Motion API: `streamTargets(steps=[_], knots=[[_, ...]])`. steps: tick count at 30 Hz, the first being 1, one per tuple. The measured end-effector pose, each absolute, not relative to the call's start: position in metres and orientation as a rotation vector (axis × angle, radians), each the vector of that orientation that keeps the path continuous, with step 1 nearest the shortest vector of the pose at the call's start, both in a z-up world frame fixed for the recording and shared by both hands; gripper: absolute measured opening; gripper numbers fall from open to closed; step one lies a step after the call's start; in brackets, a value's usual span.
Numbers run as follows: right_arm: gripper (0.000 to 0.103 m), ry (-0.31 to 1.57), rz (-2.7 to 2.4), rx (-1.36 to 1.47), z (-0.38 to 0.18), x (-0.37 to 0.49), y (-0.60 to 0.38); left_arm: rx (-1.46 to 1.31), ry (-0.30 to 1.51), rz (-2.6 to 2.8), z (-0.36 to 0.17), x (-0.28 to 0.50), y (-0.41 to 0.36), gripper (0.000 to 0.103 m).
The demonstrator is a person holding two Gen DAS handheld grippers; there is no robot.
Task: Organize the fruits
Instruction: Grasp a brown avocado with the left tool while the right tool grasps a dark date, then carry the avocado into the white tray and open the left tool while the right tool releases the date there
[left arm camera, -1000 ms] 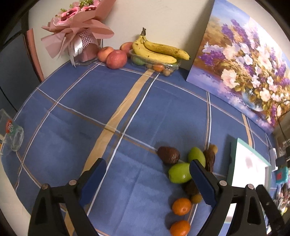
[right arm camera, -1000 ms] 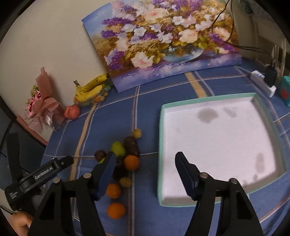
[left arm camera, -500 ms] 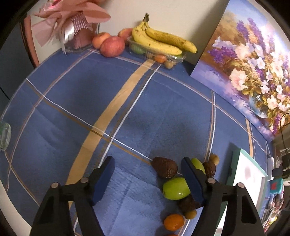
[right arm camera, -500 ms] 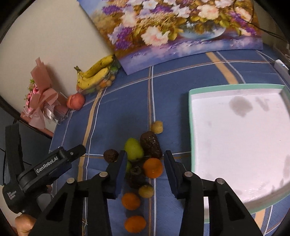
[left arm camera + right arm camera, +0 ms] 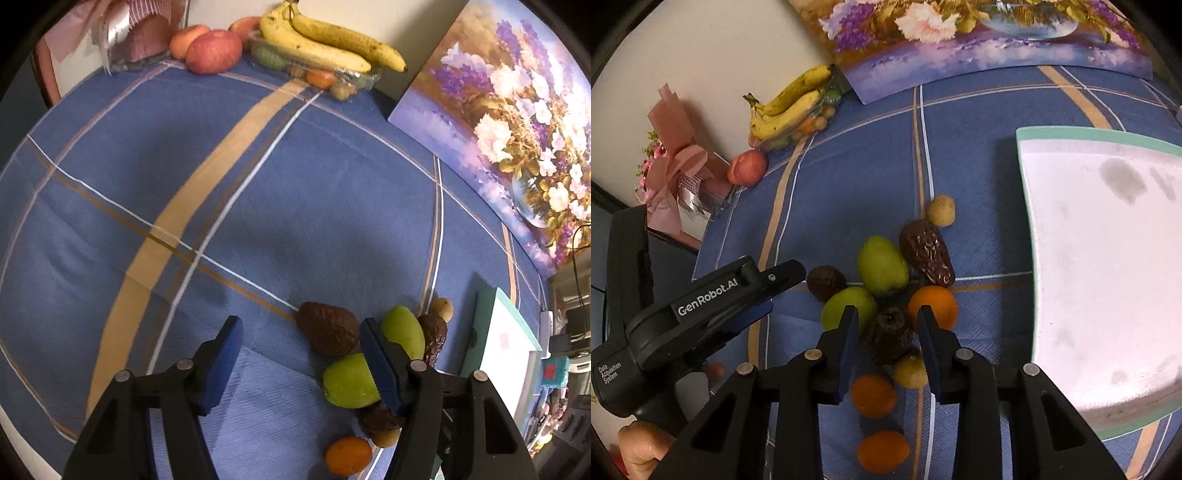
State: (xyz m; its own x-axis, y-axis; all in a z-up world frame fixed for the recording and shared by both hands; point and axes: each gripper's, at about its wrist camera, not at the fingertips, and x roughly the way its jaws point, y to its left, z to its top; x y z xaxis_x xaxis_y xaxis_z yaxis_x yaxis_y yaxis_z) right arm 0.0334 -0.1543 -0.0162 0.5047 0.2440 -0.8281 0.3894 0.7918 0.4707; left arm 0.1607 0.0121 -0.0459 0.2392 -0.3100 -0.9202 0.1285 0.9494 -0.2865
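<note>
Both your grippers have dropped onto the fruit pile (image 5: 886, 295) left of the tray (image 5: 1027, 136). The right gripper (image 5: 888, 323) is closing around a wrinkled dark fruit (image 5: 890, 334), not yet clenched; the left gripper (image 5: 301, 345) is narrowing, empty.

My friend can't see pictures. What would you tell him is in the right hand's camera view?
The right gripper is closing around a wrinkly dark fruit in a small pile of green, orange and brown fruit on a blue checked tablecloth. A white tray sits to the right, and the left gripper reaches in from the left.
</note>
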Motion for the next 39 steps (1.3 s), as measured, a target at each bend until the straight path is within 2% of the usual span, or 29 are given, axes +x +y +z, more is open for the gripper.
streamTargets(steps=[6,8,12,15,20,23,39], knots=[[0.028,1.062,-0.102,0.681,-0.018,0.034,-0.154,-0.185,1.309,-0.328,-0.055,0.164,0.006,0.066],[0.025,1.063,-0.1,0.684,-0.018,0.034,-0.154,-0.184,1.312,-0.335,-0.057,0.166,0.002,0.058],[0.024,1.06,-0.093,0.686,-0.018,0.034,-0.154,-0.198,1.317,-0.352,-0.061,0.168,-0.002,0.056],[0.023,1.057,-0.09,0.688,-0.019,0.036,-0.154,-0.2,1.315,-0.379,-0.06,0.167,-0.006,0.044],[0.022,1.056,-0.089,0.681,-0.018,0.036,-0.153,-0.194,1.31,-0.384,-0.057,0.165,-0.008,0.04],[0.022,1.052,-0.089,0.685,-0.018,0.035,-0.153,-0.202,1.29,-0.383,-0.051,0.163,-0.004,0.028],[0.022,0.976,-0.102,0.678,0.005,0.021,-0.162,-0.224,1.269,-0.368,-0.046,0.163,0.001,0.029]])
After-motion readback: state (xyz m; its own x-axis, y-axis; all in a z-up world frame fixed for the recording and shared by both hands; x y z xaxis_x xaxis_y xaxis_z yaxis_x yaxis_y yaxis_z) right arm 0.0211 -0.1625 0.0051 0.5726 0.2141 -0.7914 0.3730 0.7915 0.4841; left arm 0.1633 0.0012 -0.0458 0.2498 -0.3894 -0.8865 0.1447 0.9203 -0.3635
